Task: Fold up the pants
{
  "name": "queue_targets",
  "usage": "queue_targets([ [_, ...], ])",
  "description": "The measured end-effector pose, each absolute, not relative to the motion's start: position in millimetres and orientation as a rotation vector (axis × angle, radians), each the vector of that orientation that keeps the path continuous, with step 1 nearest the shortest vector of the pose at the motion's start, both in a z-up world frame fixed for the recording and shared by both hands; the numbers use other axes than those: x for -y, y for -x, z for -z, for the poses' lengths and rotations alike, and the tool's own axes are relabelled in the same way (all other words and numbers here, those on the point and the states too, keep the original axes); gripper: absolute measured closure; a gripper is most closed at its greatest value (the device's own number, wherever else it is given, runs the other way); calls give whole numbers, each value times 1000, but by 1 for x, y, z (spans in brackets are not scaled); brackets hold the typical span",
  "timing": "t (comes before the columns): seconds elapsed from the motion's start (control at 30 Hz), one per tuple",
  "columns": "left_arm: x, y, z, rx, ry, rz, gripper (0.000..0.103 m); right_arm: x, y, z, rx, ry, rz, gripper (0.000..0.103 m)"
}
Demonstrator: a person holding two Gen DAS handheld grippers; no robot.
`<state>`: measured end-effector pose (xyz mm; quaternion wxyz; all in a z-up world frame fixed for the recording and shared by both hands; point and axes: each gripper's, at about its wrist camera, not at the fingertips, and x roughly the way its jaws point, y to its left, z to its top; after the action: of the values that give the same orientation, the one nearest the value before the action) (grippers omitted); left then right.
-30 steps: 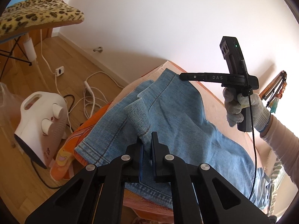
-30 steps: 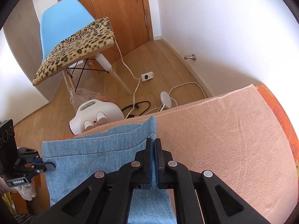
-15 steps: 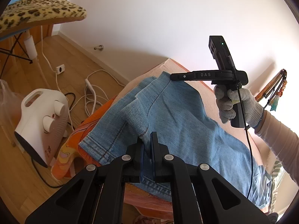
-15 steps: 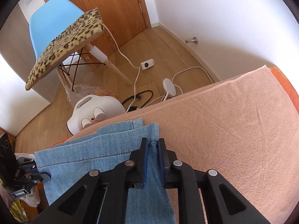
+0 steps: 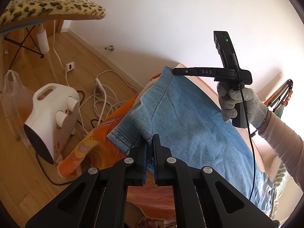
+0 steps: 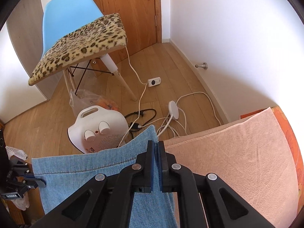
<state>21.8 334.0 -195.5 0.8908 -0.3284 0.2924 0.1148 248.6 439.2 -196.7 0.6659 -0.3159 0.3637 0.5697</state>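
Light-blue denim pants lie stretched over a peach towel on a bed. My left gripper is shut on the near hem edge, where a flap of denim stands turned up. My right gripper is shut on the other corner of the same edge. In the left wrist view the right gripper pinches the far corner, held by a gloved hand. The right wrist view shows the left gripper clamped on the denim at the left. The held edge runs taut between both grippers.
An orange patterned sheet hangs under the towel at the bed's end. On the wooden floor below stand a white fan heater, loose cables, a plastic bag and a blue chair with a leopard cushion.
Both grippers have carried the held edge toward the bed's end. In the right wrist view the denim corner now reaches past the towel's edge, over the floor and heater.
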Motion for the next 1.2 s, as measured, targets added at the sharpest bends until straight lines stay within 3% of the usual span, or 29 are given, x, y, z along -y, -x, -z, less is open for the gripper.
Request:
queue_targets([
  [0.17,-335,-24,201,-637,675,-234,98,-441,-251,216,-846,764,-1268,100],
  [0.3,-335,-19,195,-649,645,-269,92,-421,-266,186,-829,641,-1257,75],
  [0.43,-344,-5,188,-657,645,-337,90,-369,-274,136,-799,527,-1242,70],
  [0.77,-313,-29,115,-616,500,-243,90,-158,-265,45,-693,412,-1045,66],
  [0.97,-247,-86,73,-629,374,-70,90,-9,-261,44,-721,399,-833,65],
  [1.2,-152,-149,65,-711,280,114,90,159,-266,58,-772,300,-580,59],
])
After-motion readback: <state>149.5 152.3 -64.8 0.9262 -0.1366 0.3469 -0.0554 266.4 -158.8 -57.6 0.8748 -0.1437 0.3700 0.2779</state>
